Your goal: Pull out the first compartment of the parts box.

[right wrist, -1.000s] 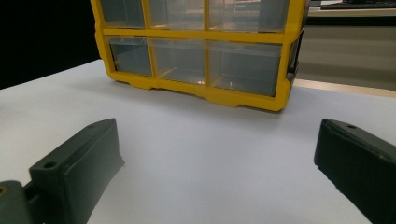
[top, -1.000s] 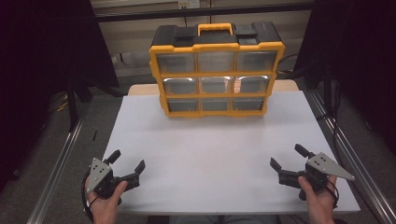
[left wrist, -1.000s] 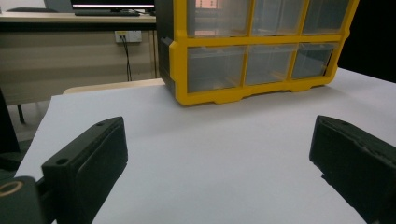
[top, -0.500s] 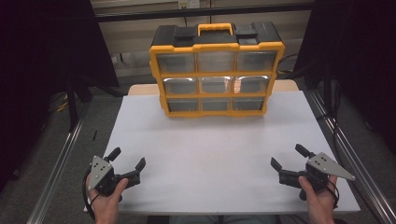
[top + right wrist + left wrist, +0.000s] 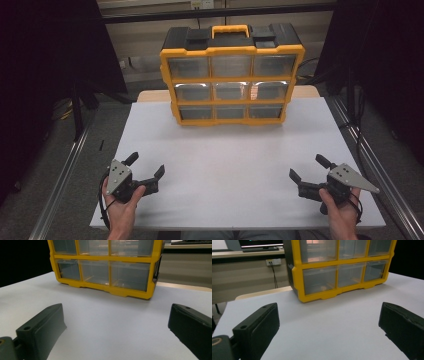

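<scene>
Your white-topped bench [image 5: 230, 165], metal rails [image 5: 65, 170] either side, grey floor [image 5: 45, 130], black curtains [image 5: 45, 55] flanking, beige desk [image 5: 242, 255] far behind.

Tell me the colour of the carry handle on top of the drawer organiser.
The carry handle on the drawer organiser is yellow-orange, like the frame; it shows best in the high view.

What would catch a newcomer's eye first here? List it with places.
First the yellow and black drawer organizer, standing upright at the far middle of the white table, its nine clear drawers facing the person. Next the two open tongs held at the near edge: the left tongs at the left corner, the right tongs at the right.
</scene>
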